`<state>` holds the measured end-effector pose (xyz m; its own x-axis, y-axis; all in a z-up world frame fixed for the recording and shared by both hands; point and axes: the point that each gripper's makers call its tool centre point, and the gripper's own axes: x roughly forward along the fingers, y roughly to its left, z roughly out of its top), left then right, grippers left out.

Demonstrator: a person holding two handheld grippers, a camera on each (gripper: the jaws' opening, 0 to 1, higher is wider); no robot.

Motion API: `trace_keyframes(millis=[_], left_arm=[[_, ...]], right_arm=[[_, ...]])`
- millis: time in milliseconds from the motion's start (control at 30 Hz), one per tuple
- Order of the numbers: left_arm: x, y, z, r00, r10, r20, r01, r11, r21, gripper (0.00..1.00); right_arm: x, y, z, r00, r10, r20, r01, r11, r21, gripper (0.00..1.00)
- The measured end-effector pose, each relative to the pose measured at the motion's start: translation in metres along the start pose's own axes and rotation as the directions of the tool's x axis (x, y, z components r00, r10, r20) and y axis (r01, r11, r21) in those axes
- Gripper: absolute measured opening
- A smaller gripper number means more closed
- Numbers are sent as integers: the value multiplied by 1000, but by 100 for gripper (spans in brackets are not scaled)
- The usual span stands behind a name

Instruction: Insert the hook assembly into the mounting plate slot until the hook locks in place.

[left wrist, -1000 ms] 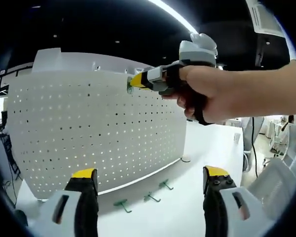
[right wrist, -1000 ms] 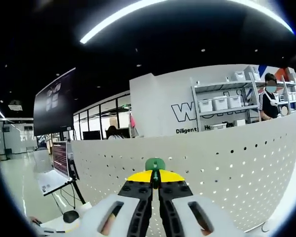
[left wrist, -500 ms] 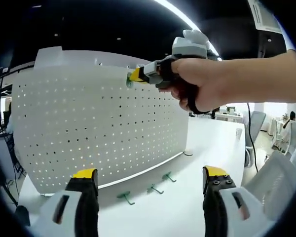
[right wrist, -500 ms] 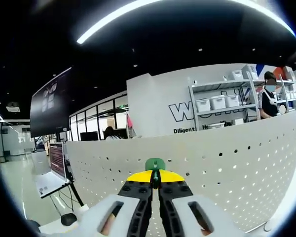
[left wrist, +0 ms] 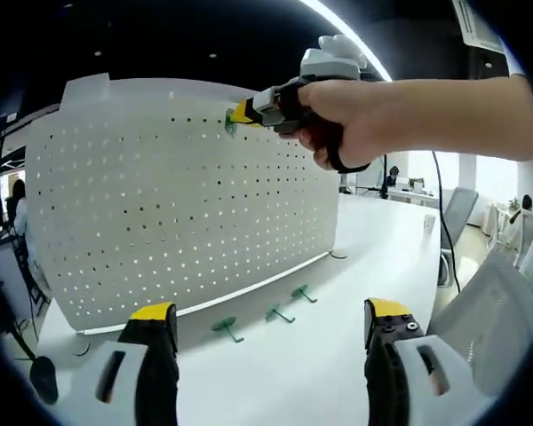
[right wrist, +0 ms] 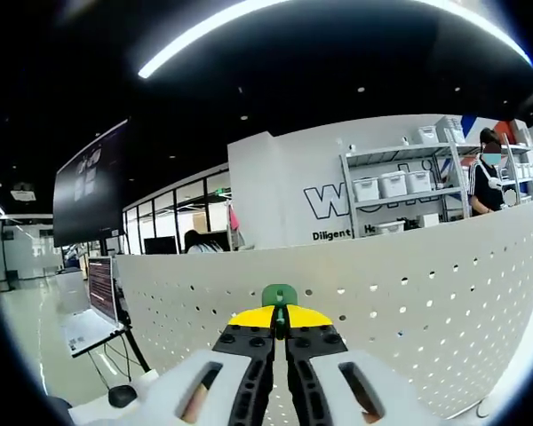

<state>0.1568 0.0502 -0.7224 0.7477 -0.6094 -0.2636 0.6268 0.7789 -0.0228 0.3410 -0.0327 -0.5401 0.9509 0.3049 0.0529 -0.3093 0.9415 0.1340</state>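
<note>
Your right tongs (left wrist: 240,114) are clamped on a green hook (right wrist: 279,295), pressed near the top edge of the white perforated panel (left wrist: 178,213). Your left tongs (left wrist: 266,342) hang apart above the surface (left wrist: 338,355), where three spare hooks (left wrist: 265,317) lie just beside the panel's foot. The risk: if the hook meets the hole tilted, it may jam or slip from the grip before it locks.

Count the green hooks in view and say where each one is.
4: three green hooks lie on the table below the pegboard, at and; the fourth is clamped in the right gripper.
</note>
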Motion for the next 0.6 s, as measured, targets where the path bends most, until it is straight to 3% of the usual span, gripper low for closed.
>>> trace_keyframes(millis=[600], left_arm=[[-7,0,-22,997,5,-75,-6,1000,-14,87]], right_arm=[[10,4,0,1000,-2,8,2,1000,-25,0]])
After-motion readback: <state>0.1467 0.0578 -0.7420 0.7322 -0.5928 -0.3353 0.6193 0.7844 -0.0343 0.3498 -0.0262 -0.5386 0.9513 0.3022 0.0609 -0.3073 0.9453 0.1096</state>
